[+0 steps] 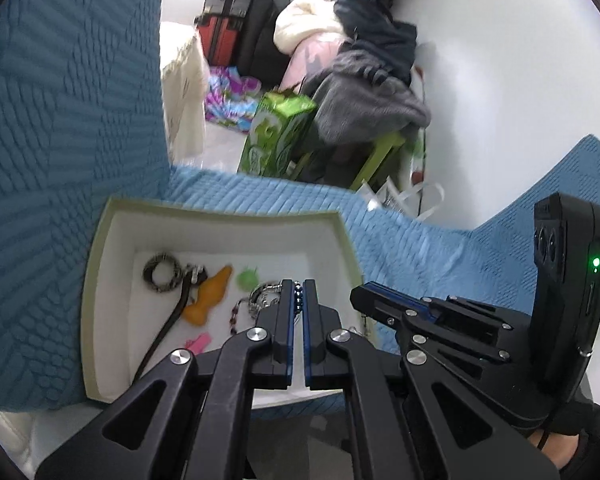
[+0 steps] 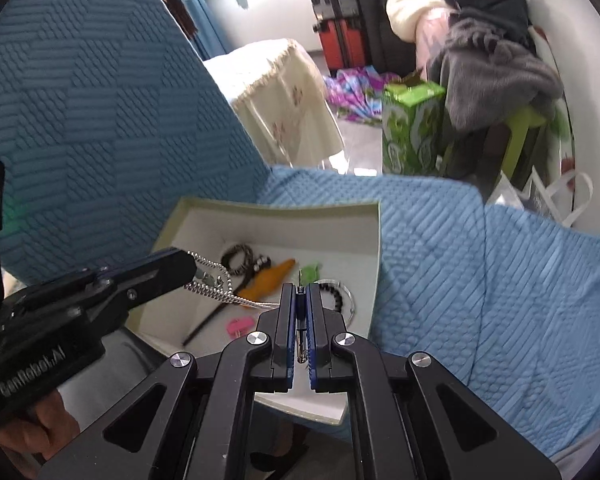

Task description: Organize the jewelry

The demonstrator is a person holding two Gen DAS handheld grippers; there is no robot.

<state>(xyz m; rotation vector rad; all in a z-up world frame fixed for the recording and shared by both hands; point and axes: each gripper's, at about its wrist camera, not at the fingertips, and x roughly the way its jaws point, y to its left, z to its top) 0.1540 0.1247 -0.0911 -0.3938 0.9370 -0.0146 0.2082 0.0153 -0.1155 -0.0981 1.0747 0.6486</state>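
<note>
An open white box (image 1: 220,211) lies on a blue quilted cover. It holds a braided ring (image 1: 162,276), an orange piece (image 1: 210,296), a green piece (image 1: 246,279), a pink piece (image 1: 200,340) and a dark strap (image 1: 168,324). My left gripper (image 1: 298,284) hangs over the box, shut on a silver chain (image 2: 216,292) that shows as beads between its pads. In the right wrist view the chain runs from the left gripper (image 2: 190,266) across to my right gripper (image 2: 300,288). The right gripper is shut on a thin metal piece at the chain's end. A dark beaded bracelet (image 2: 338,300) lies below it in the box (image 2: 376,240).
The blue quilted cover (image 2: 480,280) spreads to the right and rises as a backrest (image 1: 60,120) on the left. Beyond the edge stand a green carton (image 1: 276,136), a pile of clothes (image 1: 364,92), suitcases (image 1: 224,20) and a cloth-covered table (image 2: 280,92).
</note>
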